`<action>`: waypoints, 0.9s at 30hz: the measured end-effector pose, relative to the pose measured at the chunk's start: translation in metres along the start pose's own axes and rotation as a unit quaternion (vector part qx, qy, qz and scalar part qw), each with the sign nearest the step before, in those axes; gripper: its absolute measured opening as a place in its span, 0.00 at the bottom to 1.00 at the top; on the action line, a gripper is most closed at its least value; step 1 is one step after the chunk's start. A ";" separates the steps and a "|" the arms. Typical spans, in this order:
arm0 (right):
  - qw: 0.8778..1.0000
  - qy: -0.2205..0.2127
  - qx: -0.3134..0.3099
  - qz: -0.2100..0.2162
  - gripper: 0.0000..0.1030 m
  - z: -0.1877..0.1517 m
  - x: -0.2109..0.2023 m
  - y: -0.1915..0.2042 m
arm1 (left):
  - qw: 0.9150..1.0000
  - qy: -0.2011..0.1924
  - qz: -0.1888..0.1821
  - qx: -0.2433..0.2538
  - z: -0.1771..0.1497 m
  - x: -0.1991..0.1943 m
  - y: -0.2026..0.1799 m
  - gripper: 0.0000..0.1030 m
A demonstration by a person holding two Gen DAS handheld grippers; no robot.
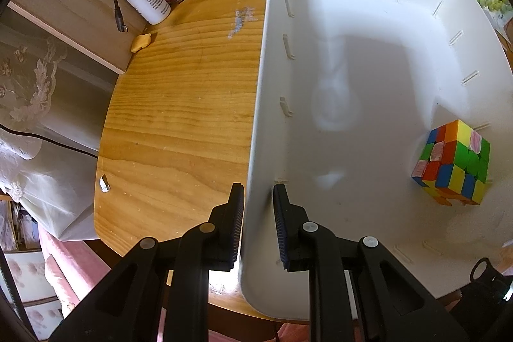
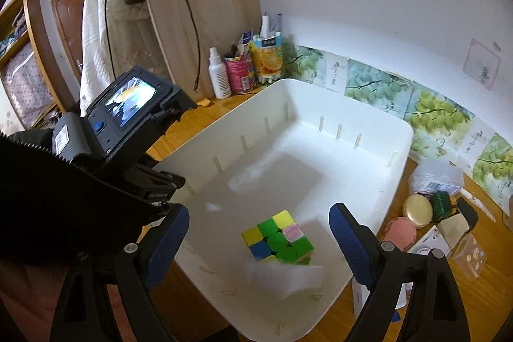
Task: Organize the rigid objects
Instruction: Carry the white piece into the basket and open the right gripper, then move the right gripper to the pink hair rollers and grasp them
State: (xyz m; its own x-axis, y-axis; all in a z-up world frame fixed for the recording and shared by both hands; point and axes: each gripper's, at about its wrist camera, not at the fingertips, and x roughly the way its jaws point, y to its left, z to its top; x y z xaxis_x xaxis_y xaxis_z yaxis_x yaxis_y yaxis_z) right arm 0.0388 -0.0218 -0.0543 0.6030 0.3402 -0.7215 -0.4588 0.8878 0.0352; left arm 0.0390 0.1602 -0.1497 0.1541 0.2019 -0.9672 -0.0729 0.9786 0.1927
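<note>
A white plastic bin (image 1: 368, 31) stands on the wooden table (image 1: 179, 104). My left gripper (image 1: 258, 197) is shut on the bin's left wall, one finger outside, one inside. A colourful puzzle cube (image 1: 453, 164) lies on the bin floor near the right wall; it also shows in the right wrist view (image 2: 278, 237). My right gripper (image 2: 258, 228) is open and empty, hovering above the cube over the bin (image 2: 378, 130). The left gripper's body with its camera screen (image 2: 128, 104) sits at the bin's left side in the right wrist view.
At the back left stand a white spray bottle (image 2: 219, 74), a pink can of pens (image 2: 240, 72) and an orange juice carton (image 2: 267, 56). Right of the bin lie a pink round case (image 2: 400, 233), a gold round tin (image 2: 417, 210), a green box (image 2: 441, 204) and small clear boxes (image 2: 469, 252).
</note>
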 end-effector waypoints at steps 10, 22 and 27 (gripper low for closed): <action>0.994 -0.008 0.098 -0.045 0.87 -0.015 -0.014 -0.046 | 1.000 0.001 0.000 -0.003 0.000 -0.001 0.001 0.20; 0.945 0.008 0.277 -0.173 0.87 -0.074 -0.054 -0.142 | 1.000 0.003 0.001 0.002 0.000 0.001 0.001 0.20; 0.911 0.016 0.356 -0.209 0.87 -0.113 -0.073 -0.174 | 1.000 0.007 -0.003 0.001 0.000 0.002 0.002 0.20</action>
State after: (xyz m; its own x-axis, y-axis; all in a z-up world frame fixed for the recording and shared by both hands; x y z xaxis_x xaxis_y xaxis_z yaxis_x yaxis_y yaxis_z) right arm 0.0005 -0.2363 -0.0857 0.6032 -0.0728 -0.7942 0.3523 0.9177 0.1835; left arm 0.0394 0.1627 -0.1515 0.1411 0.1962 -0.9704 -0.0696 0.9797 0.1879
